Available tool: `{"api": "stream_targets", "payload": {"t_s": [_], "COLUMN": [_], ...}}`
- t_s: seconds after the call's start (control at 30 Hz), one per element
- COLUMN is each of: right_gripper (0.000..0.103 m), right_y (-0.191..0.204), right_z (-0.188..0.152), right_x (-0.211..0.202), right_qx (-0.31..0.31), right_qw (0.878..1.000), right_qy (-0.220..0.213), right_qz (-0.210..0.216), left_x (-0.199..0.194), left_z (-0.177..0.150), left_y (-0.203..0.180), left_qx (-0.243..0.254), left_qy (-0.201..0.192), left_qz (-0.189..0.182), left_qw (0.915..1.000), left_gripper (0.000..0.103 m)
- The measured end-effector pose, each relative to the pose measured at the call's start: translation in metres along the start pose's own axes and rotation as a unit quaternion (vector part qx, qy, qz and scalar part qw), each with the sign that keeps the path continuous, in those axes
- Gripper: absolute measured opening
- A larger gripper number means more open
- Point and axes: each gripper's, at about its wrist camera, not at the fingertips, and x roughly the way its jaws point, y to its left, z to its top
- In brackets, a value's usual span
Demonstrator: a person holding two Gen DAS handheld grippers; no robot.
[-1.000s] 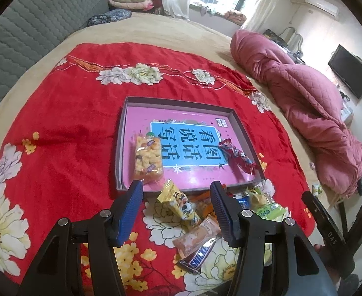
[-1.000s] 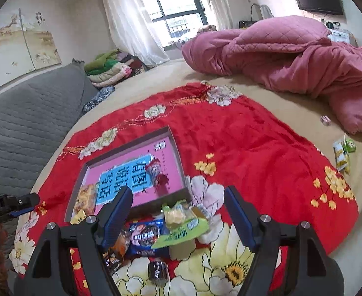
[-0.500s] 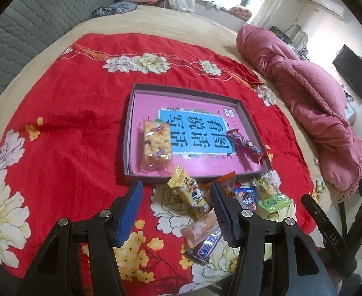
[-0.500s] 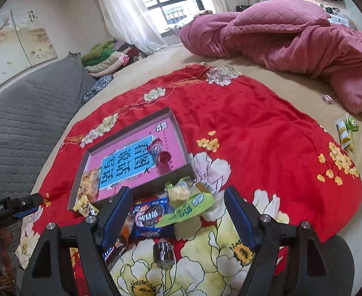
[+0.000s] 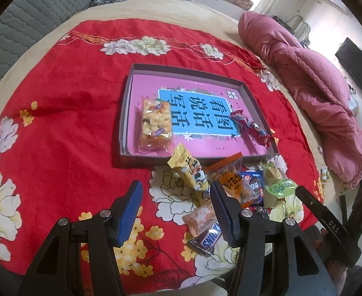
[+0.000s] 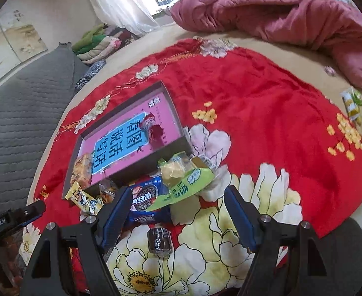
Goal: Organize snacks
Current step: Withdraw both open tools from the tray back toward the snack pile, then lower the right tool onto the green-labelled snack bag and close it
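Box [image 5: 125, 113]: holds 2 snacks, collecting spot.
Pile [image 5: 230, 185]: just in front of box, prob. unsorted.
Left gripper [image 5: 176, 198]: jaws apart, empty.
Right gripper [image 6: 177, 211]: same, over pile.

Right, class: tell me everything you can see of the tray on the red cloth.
The tray is a shallow rectangular box, seemingly card, with dark low walls and a pink floor bearing a blue panel of Chinese characters. It lies flat on the red cloth. Inside are a clear yellow snack pack at one end and a red packet at the other. A yellow packet leans at its near wall.
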Motion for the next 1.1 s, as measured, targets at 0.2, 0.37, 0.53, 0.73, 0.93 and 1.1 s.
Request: {"api": "stream_targets", "payload": {"t_s": [0.2,0.37,0.53,0.73,0.93,1.1], "right_gripper": [0.076,0.076,0.076,0.076,0.075,0.063], "right_y": [-0.002,0.0,0.006,0.01,0.014,0.022], "right_z": [0.0,0.001,0.002,0.004,0.005,0.007], "right_x": [0.016,0.028,0.034,0.041,0.044,0.046], "right_qx": [0.0,-0.004,-0.016,-0.025,-0.037,-0.056], "right_qw": [1.0,0.999,0.999,0.999,0.998,0.998], "right_qy": [0.02,0.036,0.037,0.04,0.037,0.026], "right_qz": [0.005,0.016,0.021,0.023,0.03,0.031], "left_x": [0.008,0.016,0.026,0.034,0.043,0.05], "left_z": [-0.004,-0.005,-0.006,-0.007,-0.008,-0.007], "left_y": [-0.002,0.001,0.005,0.006,0.006,0.005], "left_qx": [0.003,-0.003,-0.016,-0.016,-0.018,-0.017], "left_qy": [0.008,0.015,0.027,0.034,0.041,0.042], "left_qz": [0.004,0.004,0.0,-0.001,-0.002,-0.002], "left_qw": [1.0,0.9999,0.9995,0.9993,0.999,0.999], "left_gripper": [0.058,0.058,0.058,0.058,0.058,0.058]}}
